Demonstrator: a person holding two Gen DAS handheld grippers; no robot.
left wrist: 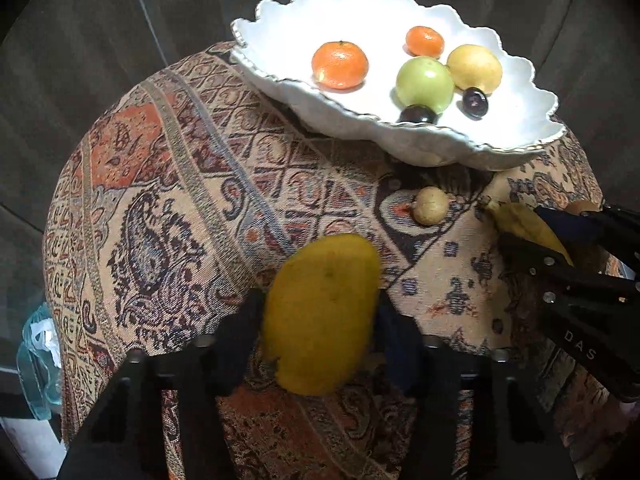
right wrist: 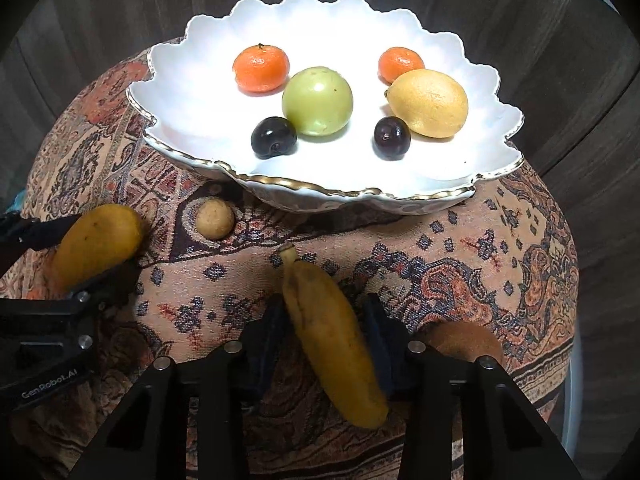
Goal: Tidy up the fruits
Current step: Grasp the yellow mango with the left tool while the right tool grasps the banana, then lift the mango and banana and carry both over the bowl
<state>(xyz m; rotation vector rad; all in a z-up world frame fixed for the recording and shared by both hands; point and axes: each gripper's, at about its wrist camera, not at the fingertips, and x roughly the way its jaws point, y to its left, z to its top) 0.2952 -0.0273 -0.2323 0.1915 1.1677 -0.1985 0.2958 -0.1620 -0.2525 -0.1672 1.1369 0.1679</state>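
A white scalloped bowl stands at the far side of a round table with a patterned cloth. It holds two mandarins, a green apple, a lemon and two dark plums. My left gripper is shut on a yellow mango, also seen in the right wrist view. My right gripper is shut on a small banana, also seen in the left wrist view. A small tan round fruit lies on the cloth before the bowl.
A brown kiwi lies on the cloth beside my right gripper. The table cloth drops off at the round edge, with dark wooden floor around. A pale blue bag sits on the floor at the left.
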